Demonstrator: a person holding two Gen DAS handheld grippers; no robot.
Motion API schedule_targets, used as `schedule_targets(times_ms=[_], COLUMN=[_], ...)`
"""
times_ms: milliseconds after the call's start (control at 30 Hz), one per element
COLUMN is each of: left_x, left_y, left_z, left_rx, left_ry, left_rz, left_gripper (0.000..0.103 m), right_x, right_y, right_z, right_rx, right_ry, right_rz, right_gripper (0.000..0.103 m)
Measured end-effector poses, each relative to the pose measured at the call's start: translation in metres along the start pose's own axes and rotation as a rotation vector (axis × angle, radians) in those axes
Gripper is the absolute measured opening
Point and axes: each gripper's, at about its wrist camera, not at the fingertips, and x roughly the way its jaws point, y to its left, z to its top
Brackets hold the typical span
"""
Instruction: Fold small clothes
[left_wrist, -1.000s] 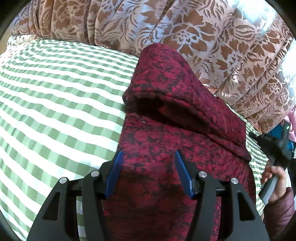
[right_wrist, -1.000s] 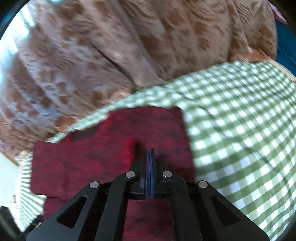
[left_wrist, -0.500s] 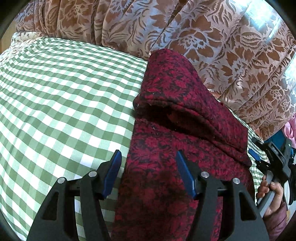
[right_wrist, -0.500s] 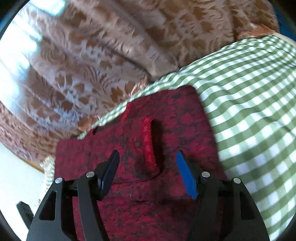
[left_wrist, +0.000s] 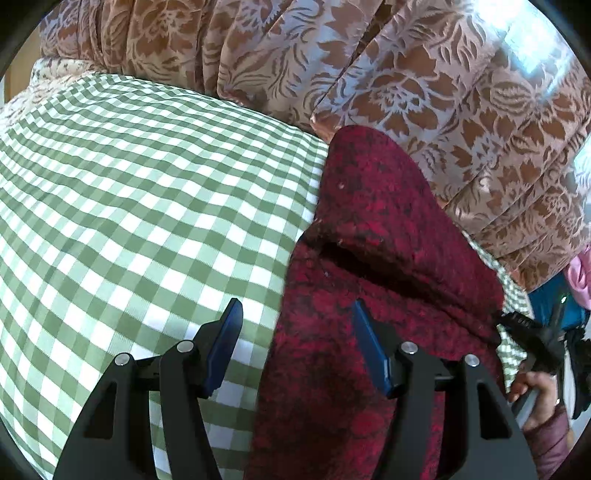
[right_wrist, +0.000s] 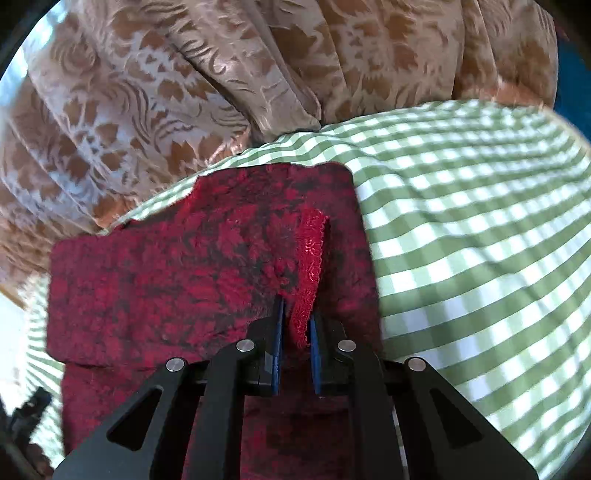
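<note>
Right hand-held gripper (right_wrist: 295, 332) is nearly closed, its blue pads (right_wrist: 277, 339) pinching a raised ridge of the dark red patterned garment (right_wrist: 177, 273) near that garment's right-hand side. The bright red inner face of the fabric (right_wrist: 312, 254) shows along the pinched fold. Beyond it, the garment's far edge runs close to the back border of the green-and-white checked cloth (right_wrist: 461, 229), just short of the brown floral curtain (right_wrist: 192, 74). To the right of the garment, a wide stretch of checked cloth lies open.

Left hand-held gripper (left_wrist: 295, 343) hangs wide open, holding nothing. It straddles the left edge of the garment (left_wrist: 376, 229): one finger (left_wrist: 225, 332) over bare checked cloth (left_wrist: 129, 203), the other over red fabric. Ahead of it a folded-over layer sits on the lower layer with a dark gap at the fold's mouth. The whole left side of the cloth is free, right up to the curtain (left_wrist: 424, 92). At the far right edge of this view, the person's hand (left_wrist: 532, 387) grips the other gripper's handle.
</note>
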Motion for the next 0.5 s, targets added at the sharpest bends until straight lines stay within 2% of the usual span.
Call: schedule_targets(times_ms=[33, 100, 133, 167, 233, 333, 400, 500], left_x=[0.001, 0.001, 0.003, 0.004, 0.010, 0.026, 0.037, 0.059], left_y=[0.000, -0.003, -0.006, -0.006, -0.006, -0.005, -0.003, -0.005], left_z=[0.003, 0.011, 0.019, 0.025, 0.042, 0.069, 0.084, 0.109], left_rx=[-0.002, 0.000, 0.003, 0.005, 0.001, -0.024, -0.052, -0.096], left_ry=[0.000, -0.008, -0.011, -0.011, -0.016, -0.006, 0.014, 0.046], left_rz=[-0.002, -0.011, -0.027, -0.043, -0.051, -0.082, -0.127, -0.192], left_gripper=[0.063, 0.067, 0.069, 0.071, 0.071, 0.071, 0.071, 0.073], right_x=[0.001, 0.000, -0.002, -0.007, -0.020, -0.037, -0.040, -0.031], right_y=[-0.003, -0.008, -0.008, -0.008, -0.003, 0.015, 0.030, 0.052], right_z=[0.000, 0.000, 0.000, 0.000, 0.001, 0.006, 0.008, 0.011], right_rx=[0.014, 0.043, 0.042, 0.036, 0.016, -0.035, -0.084, -0.159], right_ry=[-0.002, 0.001, -0.001, -0.016, -0.061, -0.111, -0.124, -0.112], right_rz=[0.005, 0.012, 0.002, -0.009, -0.049, -0.005, 0.030, 0.055], right_gripper=[0.014, 0.029, 0.050, 0.063, 0.064, 0.064, 0.069, 0.069])
